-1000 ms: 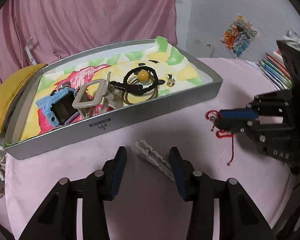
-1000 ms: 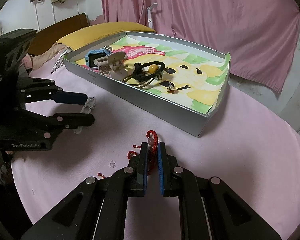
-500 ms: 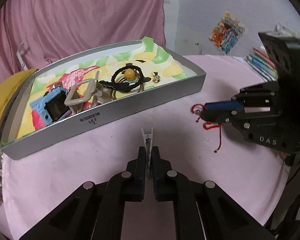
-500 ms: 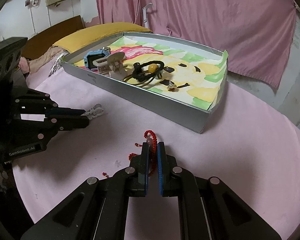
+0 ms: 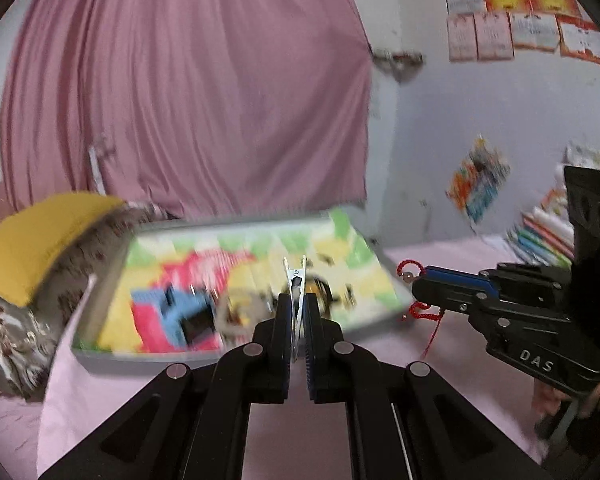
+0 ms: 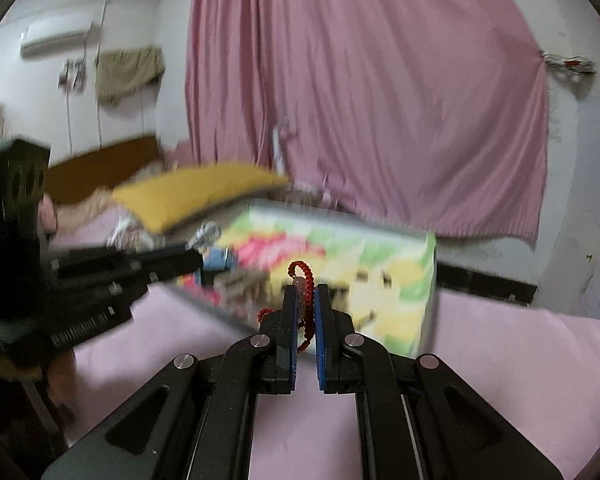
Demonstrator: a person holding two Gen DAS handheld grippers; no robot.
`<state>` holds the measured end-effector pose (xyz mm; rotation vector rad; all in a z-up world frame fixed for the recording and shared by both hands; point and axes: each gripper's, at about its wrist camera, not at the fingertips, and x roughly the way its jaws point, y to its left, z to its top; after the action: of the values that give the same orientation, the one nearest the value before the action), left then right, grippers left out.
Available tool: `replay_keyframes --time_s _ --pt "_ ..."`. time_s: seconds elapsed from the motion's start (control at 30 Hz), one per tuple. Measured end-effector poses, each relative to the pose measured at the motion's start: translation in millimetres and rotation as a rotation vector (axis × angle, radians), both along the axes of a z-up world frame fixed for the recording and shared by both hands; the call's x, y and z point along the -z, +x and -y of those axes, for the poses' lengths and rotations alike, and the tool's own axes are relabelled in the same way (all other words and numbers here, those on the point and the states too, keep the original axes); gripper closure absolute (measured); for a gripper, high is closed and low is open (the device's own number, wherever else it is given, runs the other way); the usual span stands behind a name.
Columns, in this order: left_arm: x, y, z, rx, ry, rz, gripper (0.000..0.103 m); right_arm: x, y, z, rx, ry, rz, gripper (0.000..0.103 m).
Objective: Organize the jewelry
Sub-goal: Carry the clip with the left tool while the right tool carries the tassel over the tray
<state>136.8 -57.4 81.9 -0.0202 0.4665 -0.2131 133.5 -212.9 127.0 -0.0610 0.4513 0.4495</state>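
Observation:
My left gripper (image 5: 298,300) is shut on a silver hair clip (image 5: 295,280) and holds it upright in the air in front of the grey tray (image 5: 100,292). My right gripper (image 6: 306,294) is shut on a red cord bracelet (image 6: 306,280) with a pale bead, also lifted before the tray (image 6: 430,300). The right gripper shows in the left wrist view (image 5: 420,286) with the bracelet (image 5: 410,270). The left gripper shows in the right wrist view (image 6: 194,256) with the clip (image 6: 206,234). The tray holds a blue watch (image 5: 184,312) and other blurred jewelry.
The tray has a colourful paper lining and stands on a pink cloth (image 5: 380,360). A yellow cushion (image 5: 32,240) lies left of the tray. A pink curtain (image 5: 180,100) hangs behind. Stacked books (image 5: 548,232) are at the right.
My left gripper closed on the hair clip and lifted it off the cloth. Both grippers have risen and tilted up, with their items, toward the tray. The frames are now motion-blurred.

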Motion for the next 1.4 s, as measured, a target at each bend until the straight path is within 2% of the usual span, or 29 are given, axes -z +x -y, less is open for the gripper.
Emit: replay_keyframes --time_s 0.13,0.23,0.43,0.53,0.63,0.77,1.03,1.23,1.4 --pt "-6.1 13.8 -5.9 -0.031 -0.03 0.078 0.097 -11.1 9.6 -7.7 0.053 0.025 0.115 0.096" --pt "-8.2 28.2 -10.5 -0.045 -0.051 0.138 0.097 -13.9 21.7 -9.5 0.086 0.042 0.155 0.096" --pt "-9.1 51.9 -9.2 -0.064 -0.057 0.186 0.097 -8.9 42.4 -14.8 0.152 0.021 0.194 0.096" --pt "-4.2 59.7 -7.8 -0.059 -0.059 0.18 0.097 -3.2 56.2 -17.4 0.152 0.028 0.157 0.096" --pt "1.7 70.3 -6.9 -0.054 -0.055 0.121 0.097 1.0 65.0 -18.9 0.153 0.041 0.115 0.096" --pt "9.0 80.8 -9.3 -0.036 -0.061 0.032 0.097 14.2 83.9 -20.1 0.16 0.024 0.01 0.096" --pt "32.0 102.7 -11.3 0.003 -0.065 -0.171 0.097 48.7 104.2 -7.7 0.117 0.096 -0.215 0.096" --pt "38.4 102.5 -7.1 0.045 -0.05 -0.21 0.097 75.9 115.6 -7.3 0.079 0.115 -0.361 0.096" --pt "38.5 97.6 -3.8 0.072 -0.04 -0.202 0.097 79.2 113.3 -13.5 0.074 0.101 -0.366 0.096"
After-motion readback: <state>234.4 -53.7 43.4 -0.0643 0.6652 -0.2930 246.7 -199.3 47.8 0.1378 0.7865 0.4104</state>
